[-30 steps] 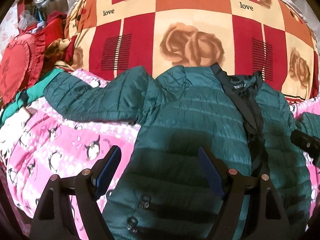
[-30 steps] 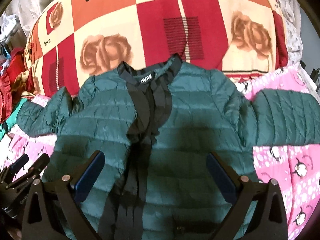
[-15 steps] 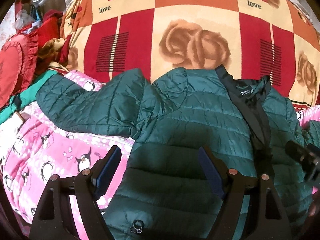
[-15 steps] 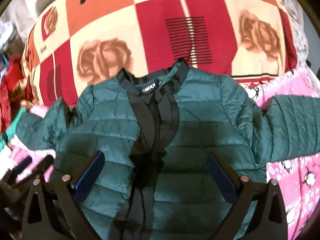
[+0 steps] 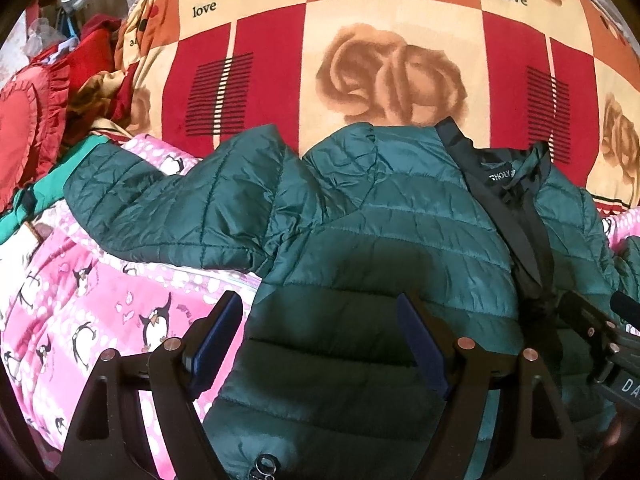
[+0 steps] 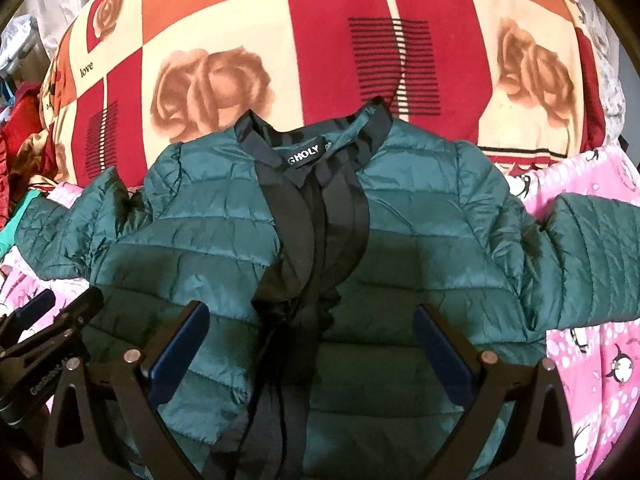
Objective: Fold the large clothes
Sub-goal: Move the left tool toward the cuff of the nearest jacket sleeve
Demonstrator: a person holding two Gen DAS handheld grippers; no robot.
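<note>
Right wrist view shows the green puffer jacket (image 6: 420,240) spread front-up on the pink penguin blanket (image 6: 592,360), my right gripper (image 6: 312,348) and left gripper (image 5: 320,336) both wide open and empty above it, so I risk pinching only its slippery shell and losing the fold.

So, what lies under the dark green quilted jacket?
The dark green quilted jacket lies on a pink penguin-print blanket; its collar end overlaps the red and cream rose-patterned quilt. The bedding directly beneath its body is covered.
</note>
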